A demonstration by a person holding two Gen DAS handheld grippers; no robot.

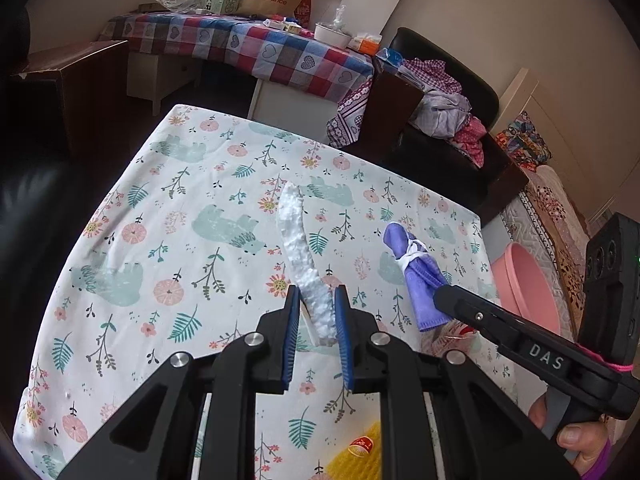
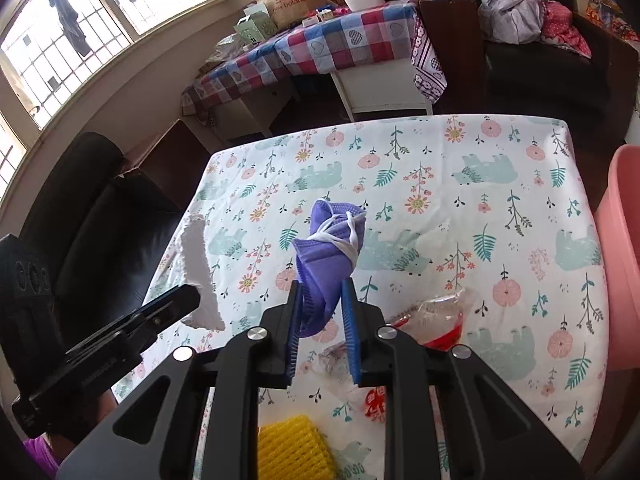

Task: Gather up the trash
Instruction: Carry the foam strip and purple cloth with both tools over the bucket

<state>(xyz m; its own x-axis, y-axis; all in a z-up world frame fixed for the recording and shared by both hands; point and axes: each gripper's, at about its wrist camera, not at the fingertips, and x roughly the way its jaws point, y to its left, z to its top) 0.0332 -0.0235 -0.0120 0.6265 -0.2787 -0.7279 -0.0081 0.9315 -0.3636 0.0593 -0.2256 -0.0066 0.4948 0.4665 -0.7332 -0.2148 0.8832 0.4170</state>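
My left gripper [image 1: 317,294] is shut on a long white foam strip [image 1: 300,244] and holds it above the floral tablecloth [image 1: 160,200]. The strip also shows in the right wrist view [image 2: 198,268]. My right gripper [image 2: 320,286] is shut on a rolled purple face mask [image 2: 328,248] tied with its white ear loops, lifted off the table. The mask also shows in the left wrist view [image 1: 416,272], where the right gripper [image 1: 442,294] enters from the right. A yellow foam net [image 2: 292,452] and a clear plastic wrapper with red print [image 2: 436,324] lie on the cloth below.
A pink plastic basin [image 2: 624,240] stands beside the table's right edge, and it also shows in the left wrist view [image 1: 528,280]. A black sofa [image 2: 88,220] is on the left. A checked-cloth table [image 2: 320,48] with bags and boxes stands behind.
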